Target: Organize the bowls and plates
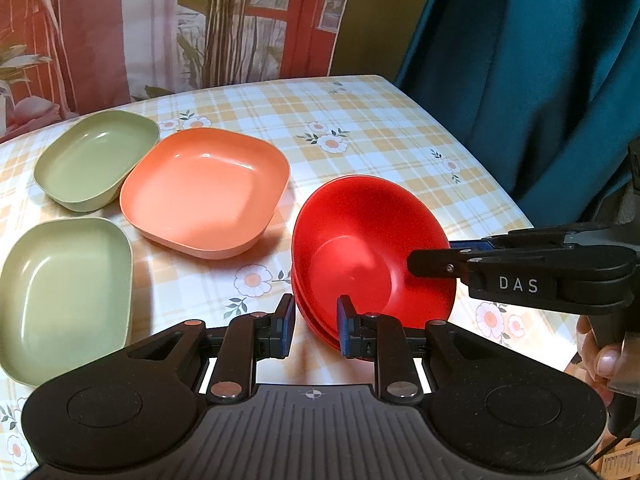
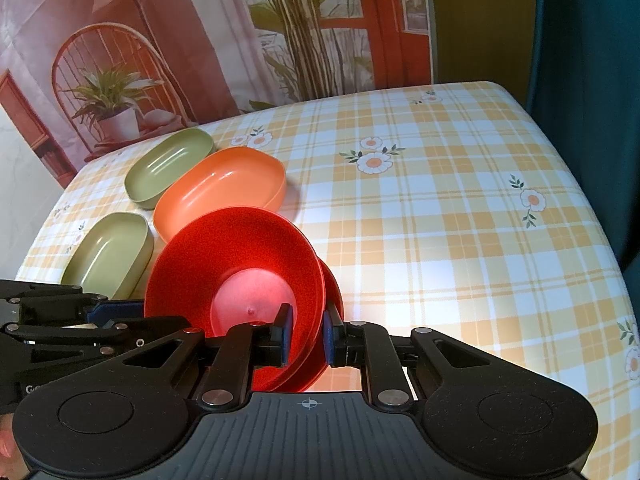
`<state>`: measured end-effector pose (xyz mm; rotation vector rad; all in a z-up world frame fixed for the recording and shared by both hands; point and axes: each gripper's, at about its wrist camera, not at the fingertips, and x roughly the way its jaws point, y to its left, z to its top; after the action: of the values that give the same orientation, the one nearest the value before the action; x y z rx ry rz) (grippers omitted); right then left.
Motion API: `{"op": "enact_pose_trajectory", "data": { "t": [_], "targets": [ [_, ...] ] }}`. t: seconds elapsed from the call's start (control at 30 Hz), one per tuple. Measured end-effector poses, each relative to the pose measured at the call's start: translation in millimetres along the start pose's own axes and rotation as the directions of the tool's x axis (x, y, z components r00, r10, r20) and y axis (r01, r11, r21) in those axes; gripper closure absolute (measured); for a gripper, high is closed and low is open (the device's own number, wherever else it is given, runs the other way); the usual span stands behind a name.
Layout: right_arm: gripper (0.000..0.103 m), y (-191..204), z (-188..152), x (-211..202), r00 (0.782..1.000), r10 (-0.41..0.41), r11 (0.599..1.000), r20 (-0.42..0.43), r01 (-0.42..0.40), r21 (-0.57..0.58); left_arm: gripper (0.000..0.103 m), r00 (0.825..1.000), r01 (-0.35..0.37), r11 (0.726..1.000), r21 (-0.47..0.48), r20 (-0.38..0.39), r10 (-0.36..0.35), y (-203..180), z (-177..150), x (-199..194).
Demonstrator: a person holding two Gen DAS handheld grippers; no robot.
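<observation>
The right gripper (image 2: 306, 334) clenched the near rim of a tilted stack of red bowls (image 1: 360, 248), while the left gripper (image 1: 316, 326), jaws narrow, straddled the stack's rim, grip uncertain, beside one orange dish (image 1: 204, 188) and two green dishes (image 1: 64, 288) on the checked tablecloth (image 2: 440, 220).

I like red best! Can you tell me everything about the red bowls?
The red bowls are round, shiny and look like plastic. They are nested in a small stack of at least three, tilted up off the checked tablecloth. The right gripper pinches the rim on one side, and the left gripper closes on the rim on another side. They sit beside an orange dish.
</observation>
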<state>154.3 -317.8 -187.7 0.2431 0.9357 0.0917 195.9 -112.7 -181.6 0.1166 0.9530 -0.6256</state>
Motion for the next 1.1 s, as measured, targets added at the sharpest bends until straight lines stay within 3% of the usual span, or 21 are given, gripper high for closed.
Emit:
{"op": "enact_pose_trajectory", "data": {
  "t": [0.6, 1.1],
  "targets": [
    [0.089, 0.8, -4.5, -6.9, 1.0, 0.0, 1.0, -0.002, 0.0, -0.017, 0.08, 1.0, -0.007, 1.0, 0.013, -0.007, 0.007, -2.7, -0.6, 4.4],
    [0.081, 2.5, -2.9, -14.0, 0.998, -0.049, 0.997, 0.035, 0.051, -0.051, 0.08, 0.999, -0.035, 0.999, 0.002, 0.003, 0.035, -2.0, -1.1, 2.7]
  ]
}}
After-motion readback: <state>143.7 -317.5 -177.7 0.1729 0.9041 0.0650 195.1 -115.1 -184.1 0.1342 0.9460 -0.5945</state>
